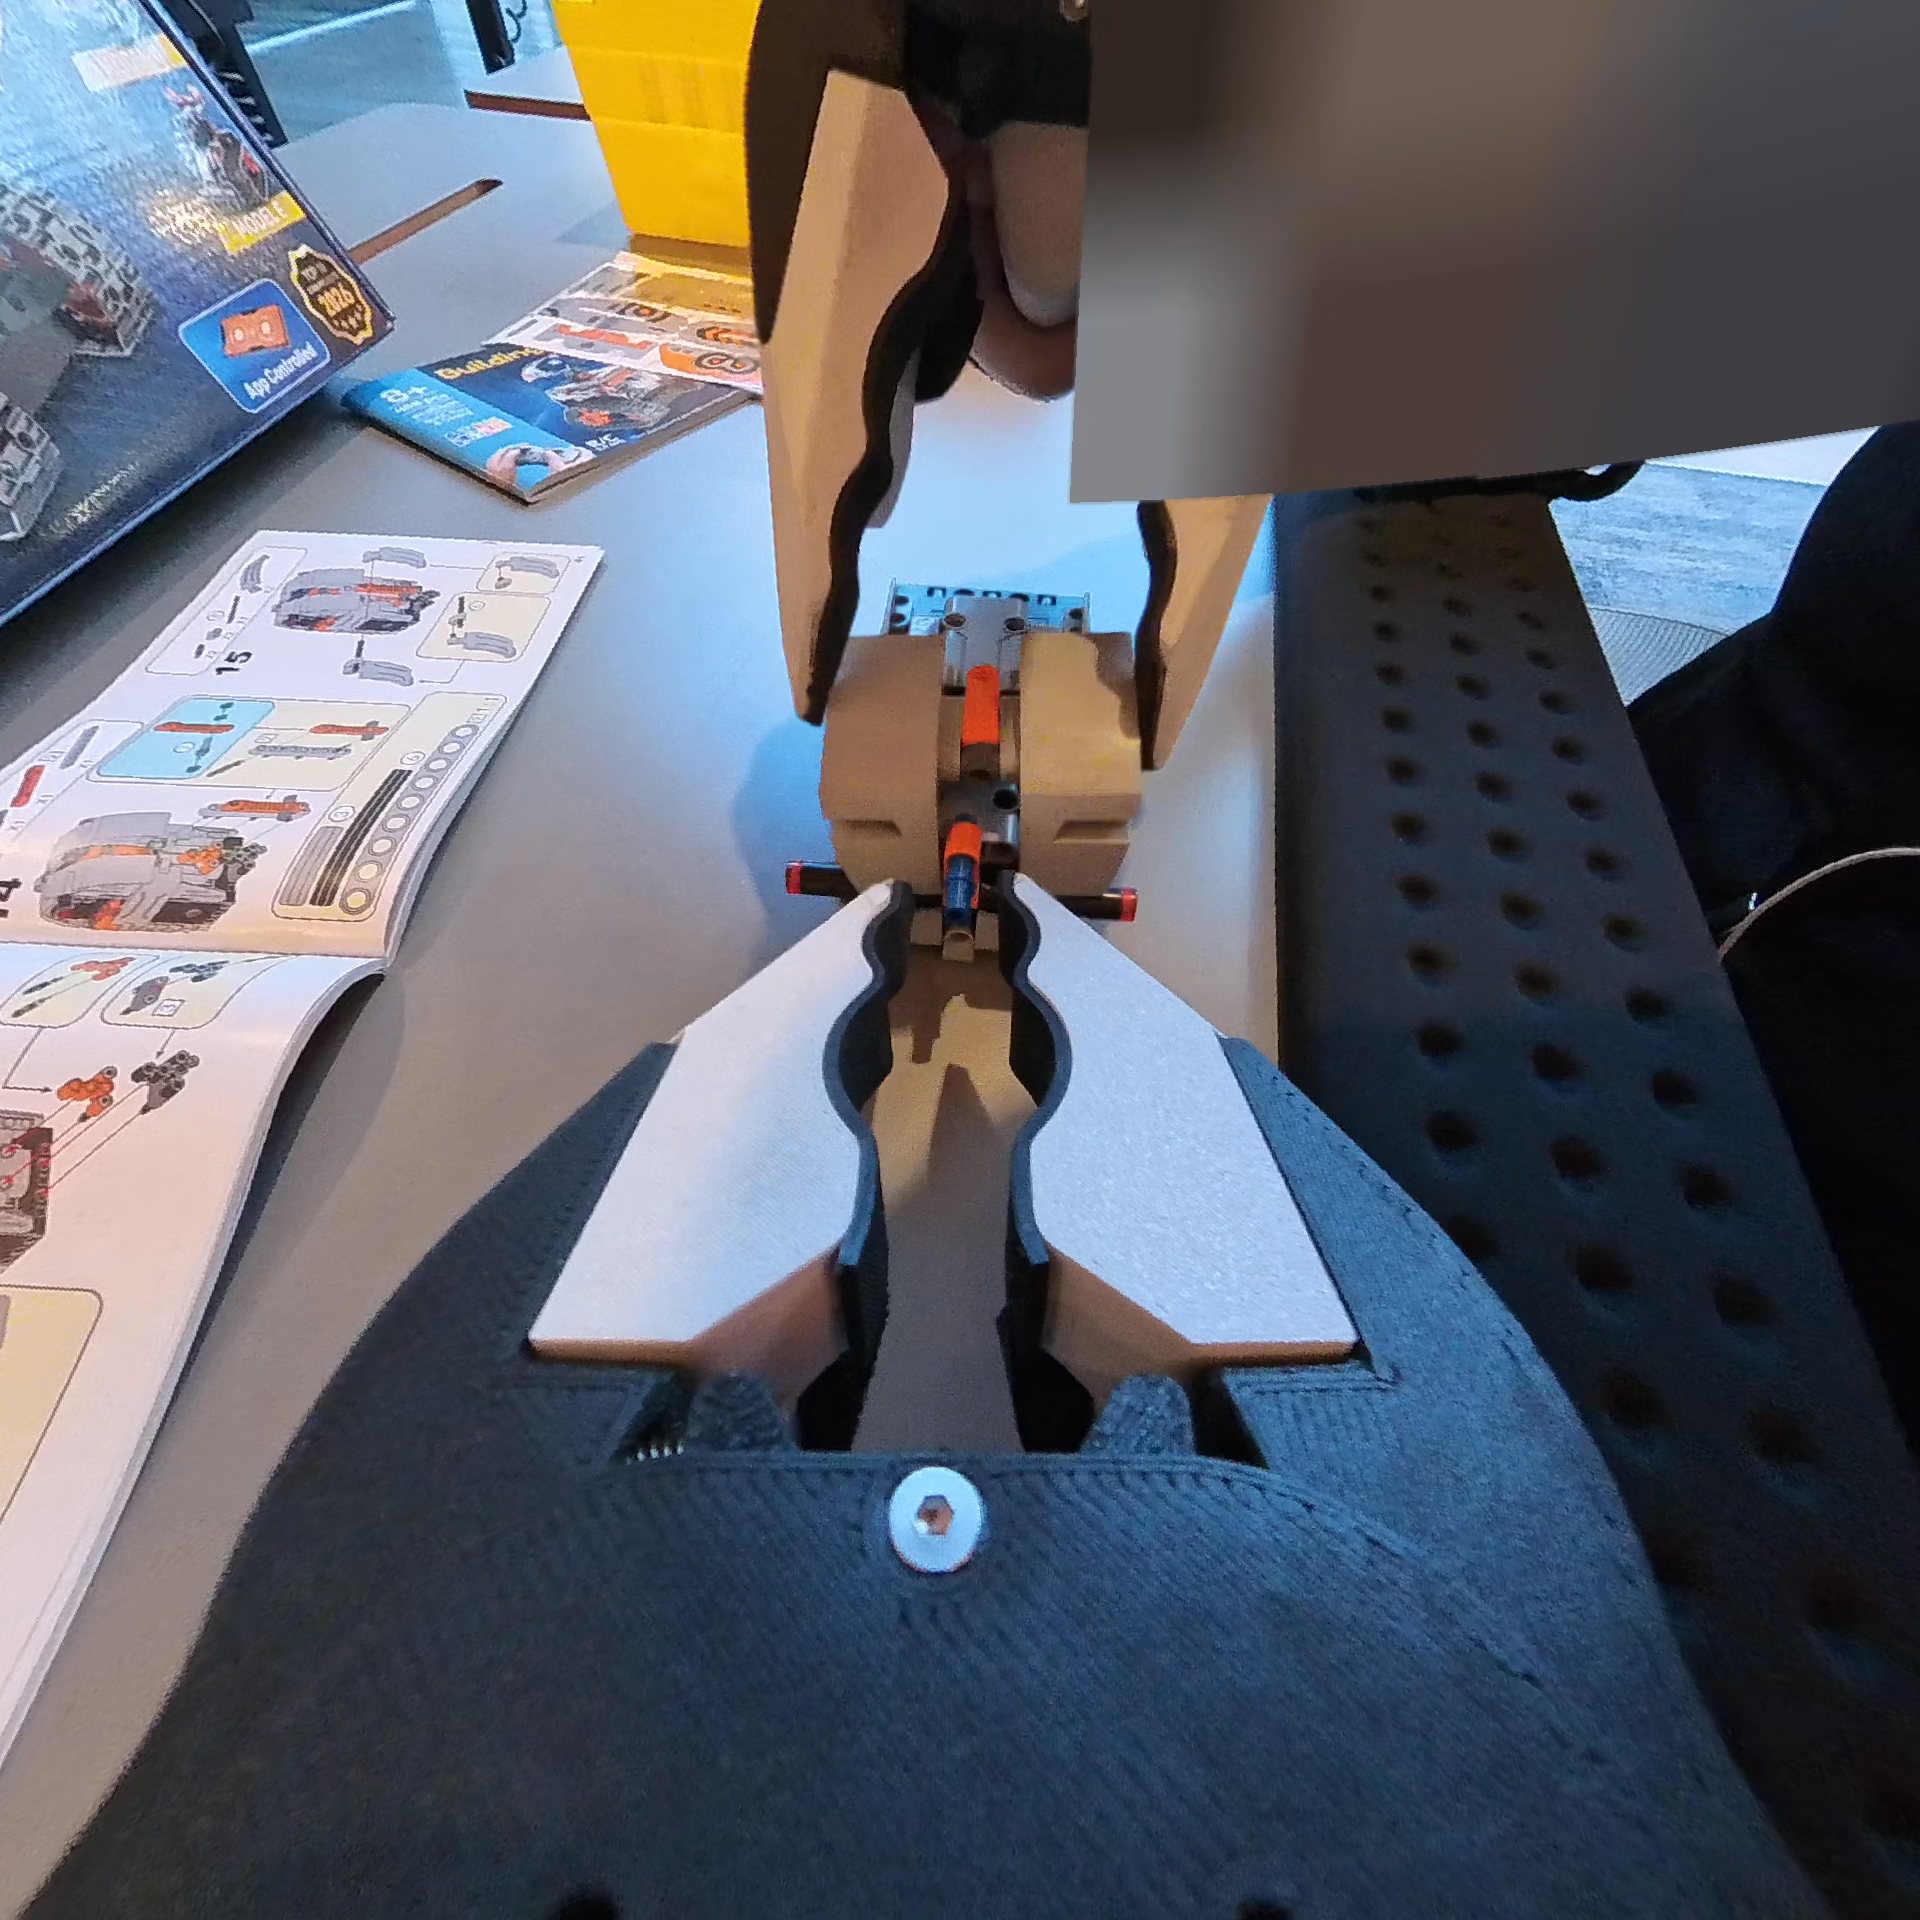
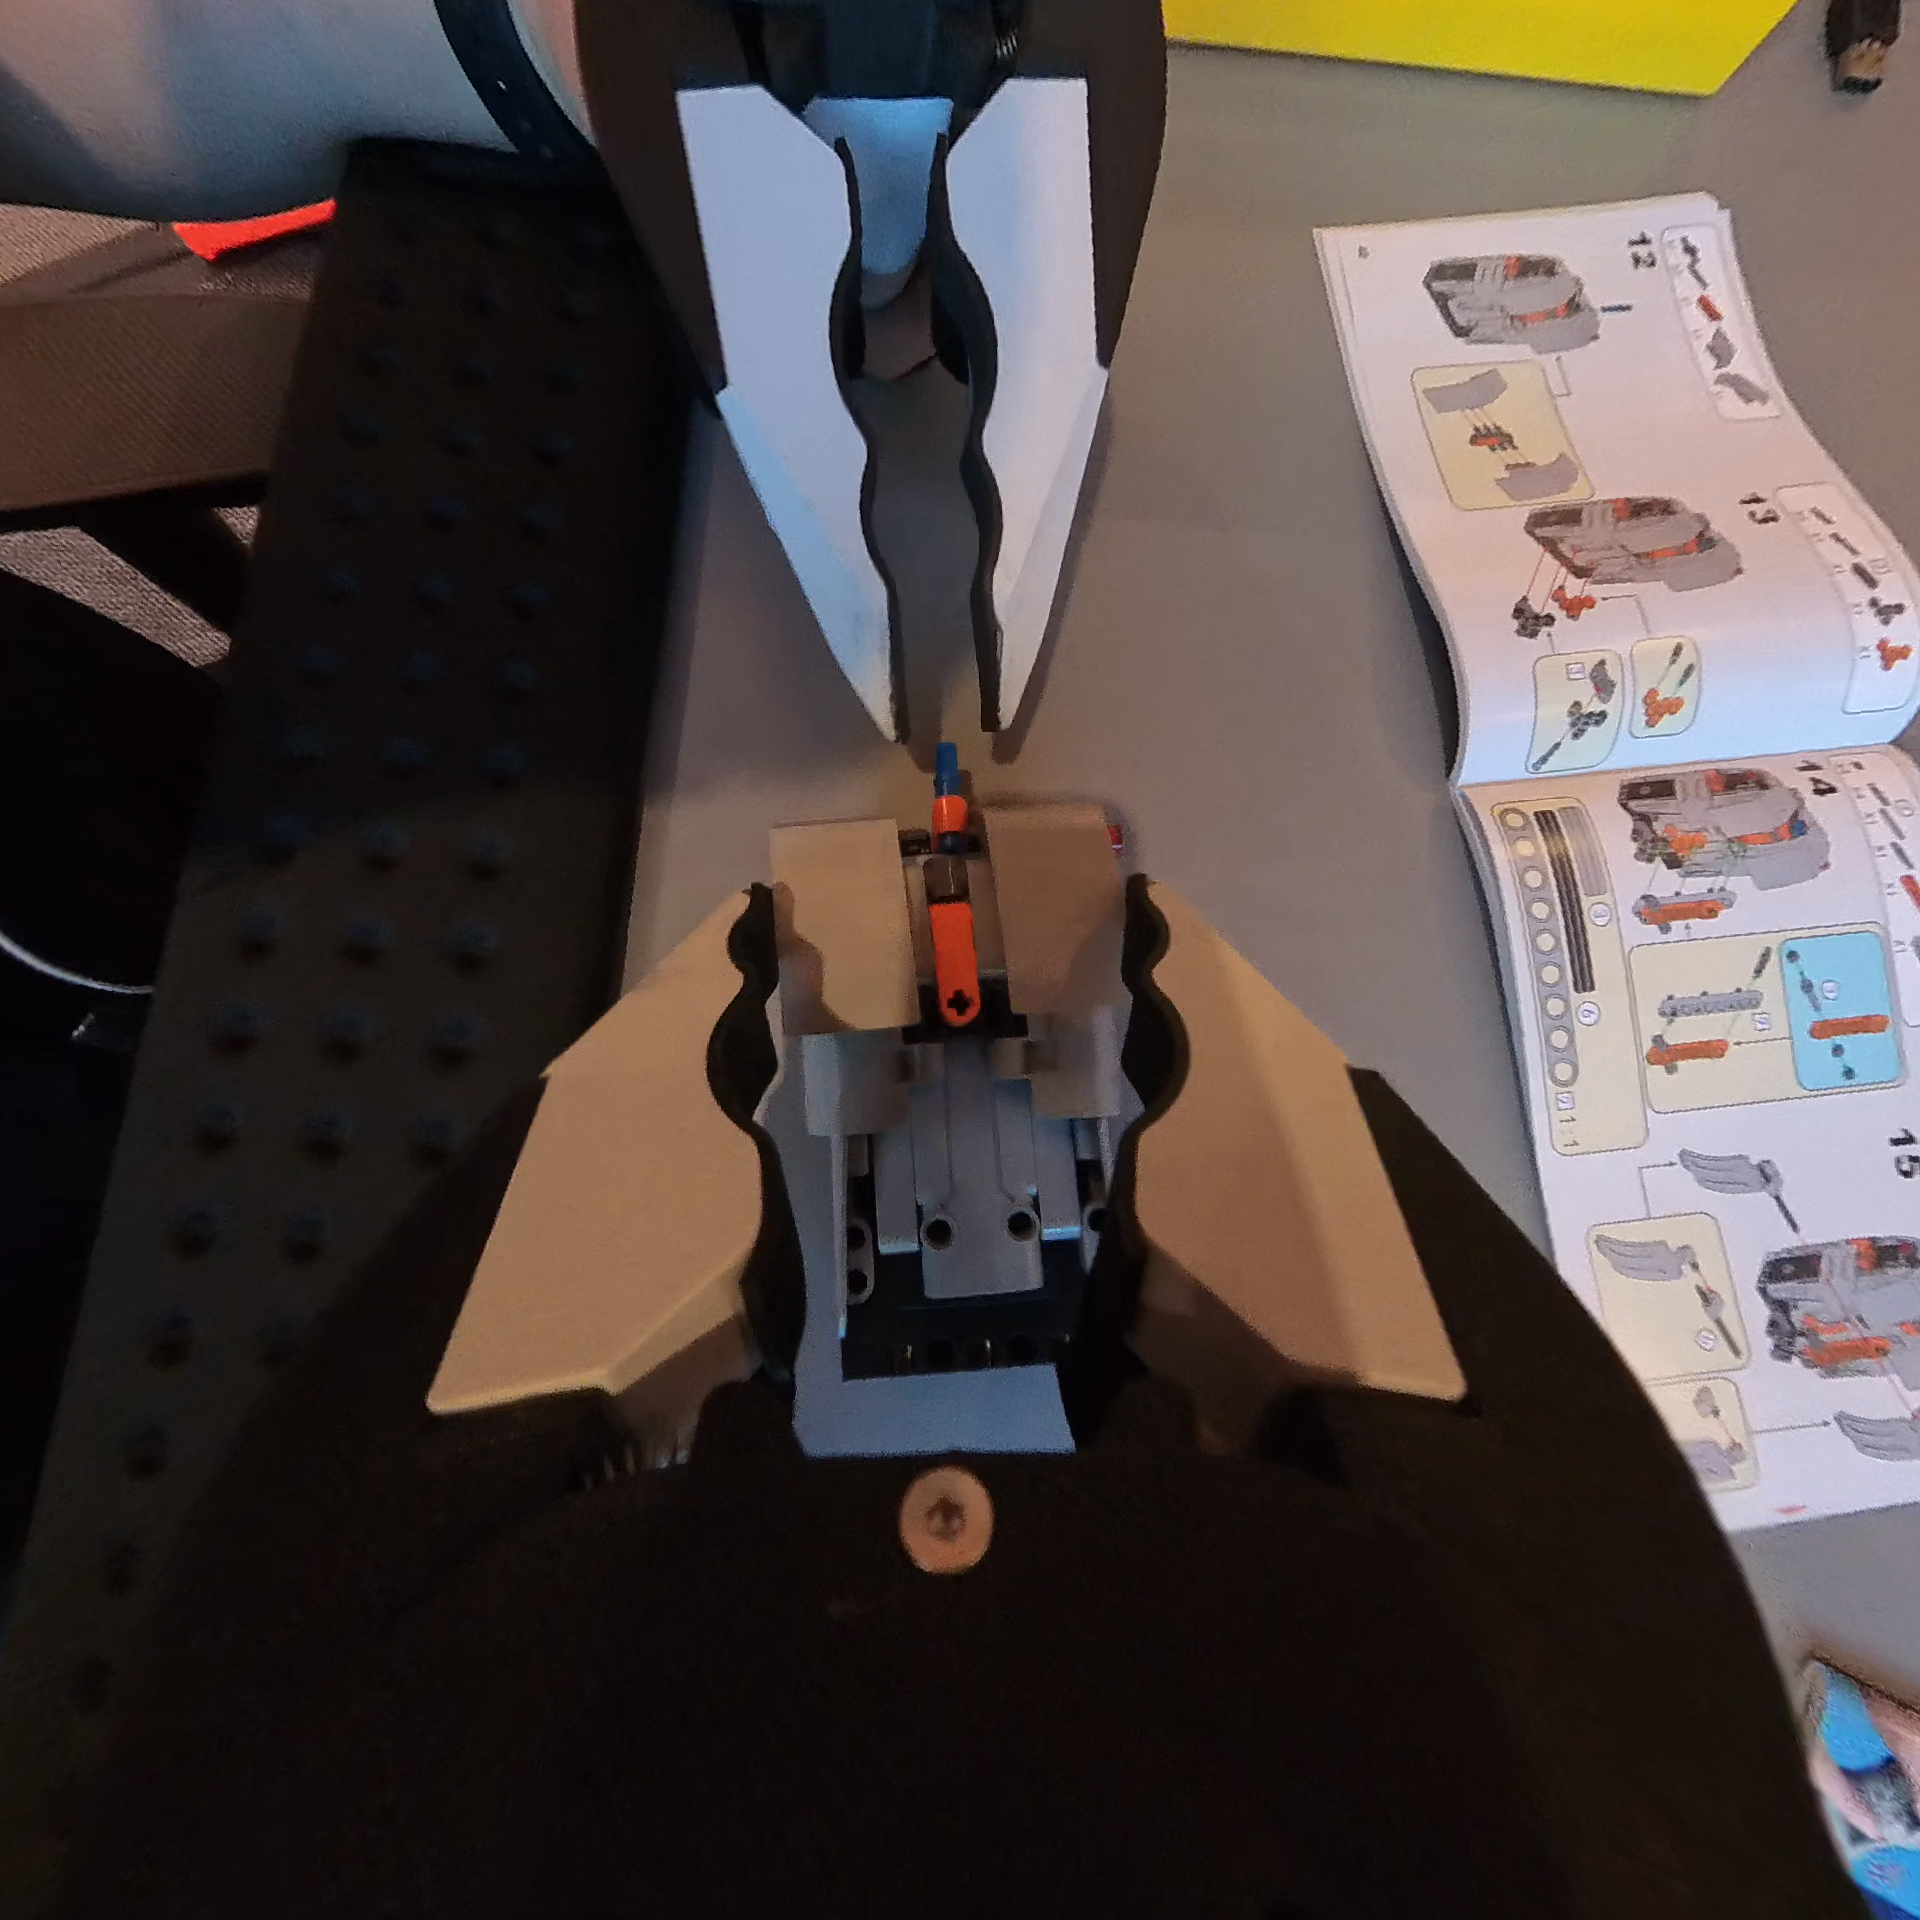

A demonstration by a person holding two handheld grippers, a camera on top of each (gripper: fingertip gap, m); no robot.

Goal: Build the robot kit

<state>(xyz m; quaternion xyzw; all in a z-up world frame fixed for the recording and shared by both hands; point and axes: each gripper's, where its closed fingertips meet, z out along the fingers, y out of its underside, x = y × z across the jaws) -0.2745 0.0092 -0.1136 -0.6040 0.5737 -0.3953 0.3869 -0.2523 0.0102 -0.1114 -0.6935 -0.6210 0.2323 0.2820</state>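
A grey brick-built model [image 1: 883,769] with an orange axle piece [image 1: 979,707] on top stands on the grey table. A blue pin with an orange collar [image 1: 961,883] sticks out of its near end. My right gripper [image 1: 982,732] reaches in from above and is shut on the model's two sides. In the right wrist view the model [image 2: 842,935] fills the right gripper [image 2: 948,899]. My left gripper [image 1: 954,894] is narrowly open, its tips on either side of the blue pin [image 2: 945,779] without touching it. It also shows in the right wrist view [image 2: 943,727].
An open instruction booklet [image 1: 312,727] [image 2: 1662,831] lies beside the model. A black perforated strip [image 1: 1507,935] [image 2: 416,727] runs along the other side. A printed box [image 1: 135,312], a small leaflet [image 1: 520,416] and a yellow bin [image 1: 665,114] stand farther back. My two grippers' fingertips are within a few centimetres of each other.
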